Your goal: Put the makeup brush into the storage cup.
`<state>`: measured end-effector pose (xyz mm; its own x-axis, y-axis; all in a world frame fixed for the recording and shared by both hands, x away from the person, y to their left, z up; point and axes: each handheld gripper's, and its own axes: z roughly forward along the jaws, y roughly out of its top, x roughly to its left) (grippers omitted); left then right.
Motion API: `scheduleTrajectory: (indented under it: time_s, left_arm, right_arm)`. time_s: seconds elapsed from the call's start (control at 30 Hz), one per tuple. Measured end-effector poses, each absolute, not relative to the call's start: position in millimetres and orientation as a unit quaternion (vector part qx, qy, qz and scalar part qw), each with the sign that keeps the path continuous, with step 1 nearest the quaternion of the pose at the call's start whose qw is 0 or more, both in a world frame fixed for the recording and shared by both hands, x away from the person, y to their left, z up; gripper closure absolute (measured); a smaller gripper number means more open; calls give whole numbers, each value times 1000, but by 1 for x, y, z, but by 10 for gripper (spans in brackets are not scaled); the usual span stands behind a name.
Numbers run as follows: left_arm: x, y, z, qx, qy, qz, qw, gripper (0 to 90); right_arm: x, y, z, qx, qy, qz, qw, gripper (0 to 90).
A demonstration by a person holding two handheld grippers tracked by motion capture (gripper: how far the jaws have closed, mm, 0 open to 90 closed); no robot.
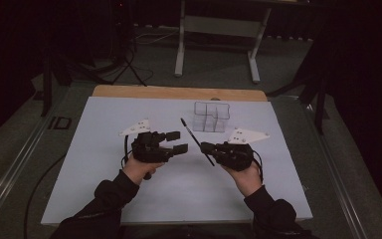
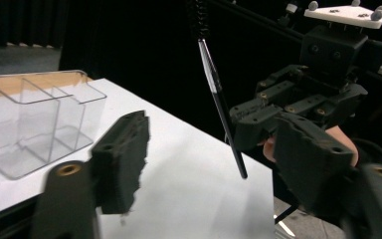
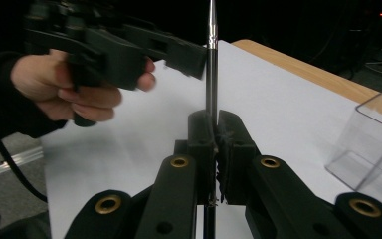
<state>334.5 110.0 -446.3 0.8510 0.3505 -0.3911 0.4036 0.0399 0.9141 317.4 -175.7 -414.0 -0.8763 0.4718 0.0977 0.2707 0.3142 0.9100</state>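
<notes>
Brush [image 1: 197, 141], thin, black-handled with silver ferrule, pinched in right tool [image 1: 206, 147]; left tool [image 1: 179, 141] spread.

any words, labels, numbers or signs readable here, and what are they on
"ID": pale blocky marks on the dark floor beside the white table, left side of the high view; blurred, so the reading is unsure.
Nothing to read on the clear organizer, the thin brush, the left gripper or the right gripper.

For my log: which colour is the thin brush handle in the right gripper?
Black handle with a silver metal ferrule; clearest in the left gripper view.
</notes>
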Motion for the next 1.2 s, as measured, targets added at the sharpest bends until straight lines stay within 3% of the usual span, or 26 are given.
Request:
scheduleTrajectory:
  time_s: [0.4,0.8,0.93,1.2]
  left_arm:
    - [341,99,-443,680,251,-42,688,617]
    - [346,98,-442,667,258,-55,697,746]
    - [346,97,-441,667,258,-62,696,835]
    - [344,95,-436,677,261,-62,686,861]
  right_arm:
    - [316,-173,-417,223,809,537,91,857]
    - [315,-171,-418,213,813,533,94,857]
    - [315,-171,-418,212,816,530,94,857]
    - [315,-169,-419,209,819,526,96,857]
